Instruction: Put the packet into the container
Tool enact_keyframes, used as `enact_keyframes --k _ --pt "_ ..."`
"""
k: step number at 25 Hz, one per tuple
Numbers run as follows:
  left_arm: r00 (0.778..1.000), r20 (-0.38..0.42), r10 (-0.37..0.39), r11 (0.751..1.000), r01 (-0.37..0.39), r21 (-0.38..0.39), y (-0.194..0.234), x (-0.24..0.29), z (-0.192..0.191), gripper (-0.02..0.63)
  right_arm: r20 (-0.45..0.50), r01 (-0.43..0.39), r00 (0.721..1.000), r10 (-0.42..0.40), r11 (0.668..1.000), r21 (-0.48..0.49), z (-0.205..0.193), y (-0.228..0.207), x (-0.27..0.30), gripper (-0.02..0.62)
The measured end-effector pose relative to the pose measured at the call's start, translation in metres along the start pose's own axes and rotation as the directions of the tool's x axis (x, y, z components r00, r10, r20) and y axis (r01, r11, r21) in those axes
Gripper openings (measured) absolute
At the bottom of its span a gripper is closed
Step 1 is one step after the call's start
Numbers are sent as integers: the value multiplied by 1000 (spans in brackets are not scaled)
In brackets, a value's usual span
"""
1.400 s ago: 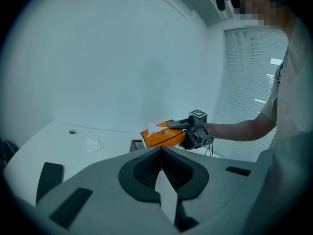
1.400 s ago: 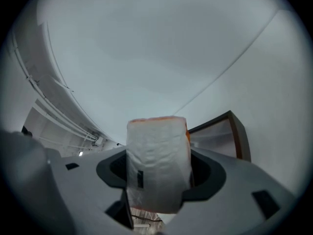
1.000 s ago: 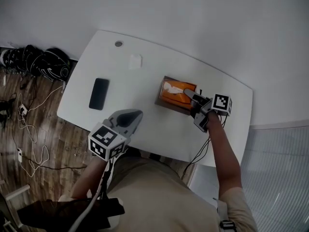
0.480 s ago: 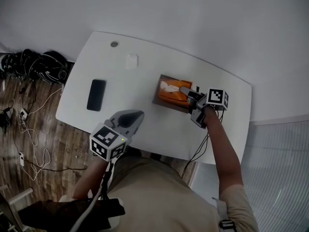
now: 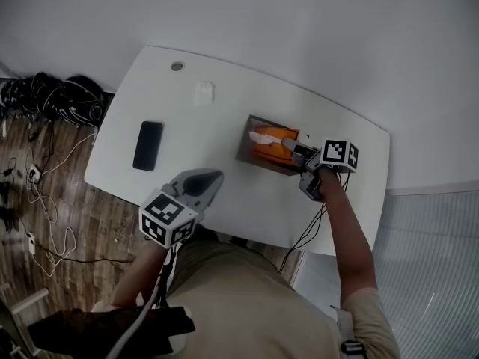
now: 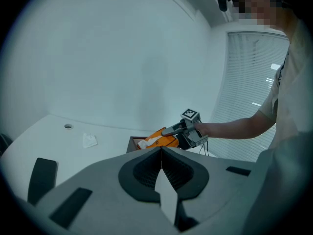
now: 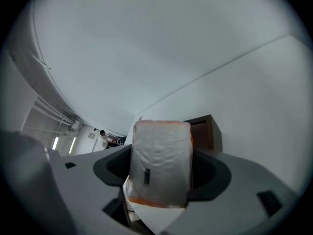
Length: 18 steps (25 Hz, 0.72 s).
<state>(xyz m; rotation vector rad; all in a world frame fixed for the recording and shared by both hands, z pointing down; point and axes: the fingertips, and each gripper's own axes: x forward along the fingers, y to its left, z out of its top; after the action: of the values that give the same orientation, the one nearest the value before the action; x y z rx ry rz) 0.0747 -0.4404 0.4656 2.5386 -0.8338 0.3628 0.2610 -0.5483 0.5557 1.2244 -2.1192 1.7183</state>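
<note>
Floor (image 5: 45, 200) of wood planks at far left, well left of the left gripper (image 5: 213, 176), with loose cables (image 5: 52, 163) and a dark bundle (image 5: 52, 99) against the wall (image 5: 299, 21). The wall is plain and white.

Table (image 5: 224, 208) is white with rounded corners and mostly bare. Phone (image 5: 148, 146) lies flat, ahead and left of the left gripper. Farther off are a small hole (image 5: 177, 66) and a white scrap (image 5: 203, 92).

Left gripper hovers over the table's near edge, jaws closed together with nothing between them.

Container (image 5: 245, 144), brown and open-topped, sits ahead and right of the left gripper, well apart from it.

Packet (image 5: 271, 142), orange and white, lies in the container. Its right end sits between the jaws of the right gripper (image 5: 289, 145).

Right gripper is at the container's right end, tilted down. Its jaws stand wide and have just been opening. The packet is between them, and the pads look clear of it.

Blinds (image 5: 434, 260) are to the right of the right arm.
</note>
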Motion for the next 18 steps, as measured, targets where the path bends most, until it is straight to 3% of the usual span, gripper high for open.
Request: enact_keyframes --k 5,12,18 --pt "1000 -8 2 1000 -2 6 6 5 0 12 -105 40 993 -55 989 -142 -5 -7 -6 317" --pt "1000 -15 -4 1000 5 10 3 9 1 12 -31 52 998 -57 987 -155 3 -1 -35 316" --pt "1000 -23 -20 1000 21 13 1 16 0 12 -25 115 992 -121 976 -184 5 -11 -33 307"
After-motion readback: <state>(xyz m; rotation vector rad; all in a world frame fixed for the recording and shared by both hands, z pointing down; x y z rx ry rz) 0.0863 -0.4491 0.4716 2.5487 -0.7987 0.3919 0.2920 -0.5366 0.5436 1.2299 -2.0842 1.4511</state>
